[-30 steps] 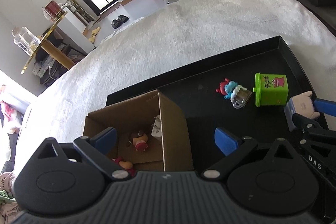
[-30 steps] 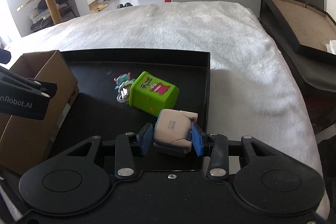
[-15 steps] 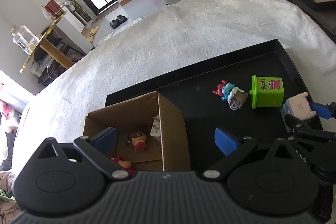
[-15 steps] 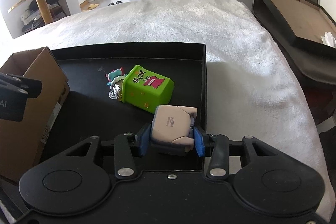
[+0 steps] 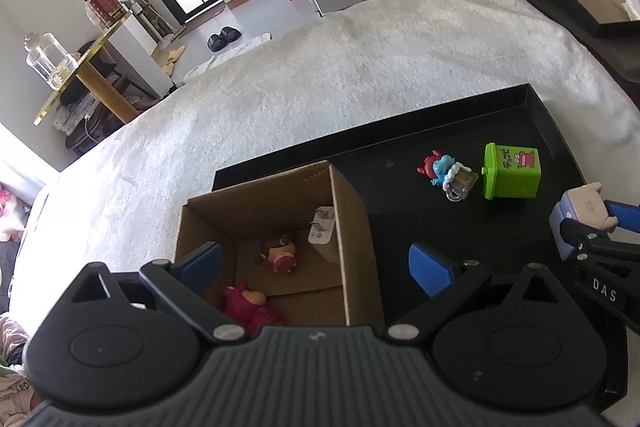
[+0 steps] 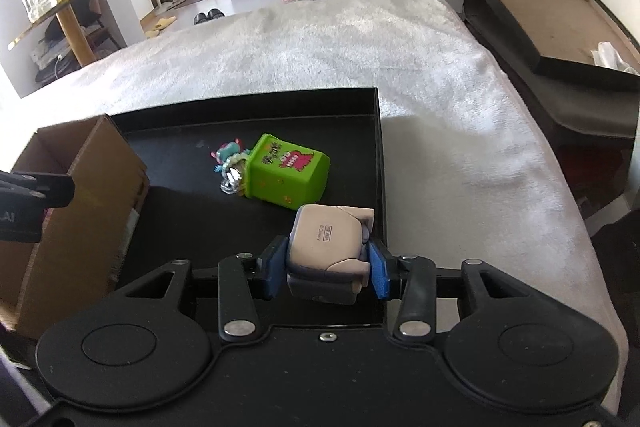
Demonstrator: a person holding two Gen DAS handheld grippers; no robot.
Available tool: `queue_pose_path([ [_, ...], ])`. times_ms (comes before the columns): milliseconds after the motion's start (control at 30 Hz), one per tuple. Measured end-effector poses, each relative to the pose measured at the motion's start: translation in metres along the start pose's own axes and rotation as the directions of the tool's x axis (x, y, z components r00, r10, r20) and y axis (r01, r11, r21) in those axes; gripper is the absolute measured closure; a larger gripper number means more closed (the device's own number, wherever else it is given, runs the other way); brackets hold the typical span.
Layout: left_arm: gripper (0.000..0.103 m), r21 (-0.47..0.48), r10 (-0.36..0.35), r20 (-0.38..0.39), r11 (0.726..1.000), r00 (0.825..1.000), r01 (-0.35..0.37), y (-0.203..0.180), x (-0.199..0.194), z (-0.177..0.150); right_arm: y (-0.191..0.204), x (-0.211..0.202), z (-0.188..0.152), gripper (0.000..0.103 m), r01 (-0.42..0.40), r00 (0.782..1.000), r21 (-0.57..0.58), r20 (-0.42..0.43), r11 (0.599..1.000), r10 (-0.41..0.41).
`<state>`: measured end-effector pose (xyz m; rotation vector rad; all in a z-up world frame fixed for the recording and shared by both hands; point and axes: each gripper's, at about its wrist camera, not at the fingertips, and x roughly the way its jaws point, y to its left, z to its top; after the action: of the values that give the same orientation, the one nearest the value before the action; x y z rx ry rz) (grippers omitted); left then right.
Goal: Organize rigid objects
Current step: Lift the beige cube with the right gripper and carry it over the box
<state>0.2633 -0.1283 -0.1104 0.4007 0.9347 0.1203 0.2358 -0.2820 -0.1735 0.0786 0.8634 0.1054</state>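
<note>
While the right gripper (image 6: 327, 265) clamps one beige blocky toy figure (image 6: 329, 249), the left gripper (image 5: 314, 261) gapes, half-hiding three toys in the brown cardboard box (image 5: 356, 227).

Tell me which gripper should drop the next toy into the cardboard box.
Right. The right gripper already clamps the beige toy; the left gripper hangs open and empty over the cardboard box.

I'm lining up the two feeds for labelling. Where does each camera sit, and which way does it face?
Left wrist: on the open left gripper, angled down over the cardboard box; the right gripper shows at the edge.
Right wrist: on the right gripper, shut on the pink toy, facing the black tray.
Shared: tray, box, green toy, pink toy.
</note>
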Motion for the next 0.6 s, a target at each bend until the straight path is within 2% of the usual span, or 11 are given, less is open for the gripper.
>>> queue_pose_path([
  [600,0.004,-0.113,-0.026,0.011,0.993,1.000,0.027,0.061,-0.022,-0.021,0.049,-0.051,0.019,0.061,0.028,0.998,-0.078,0.053,0.997,-0.024],
])
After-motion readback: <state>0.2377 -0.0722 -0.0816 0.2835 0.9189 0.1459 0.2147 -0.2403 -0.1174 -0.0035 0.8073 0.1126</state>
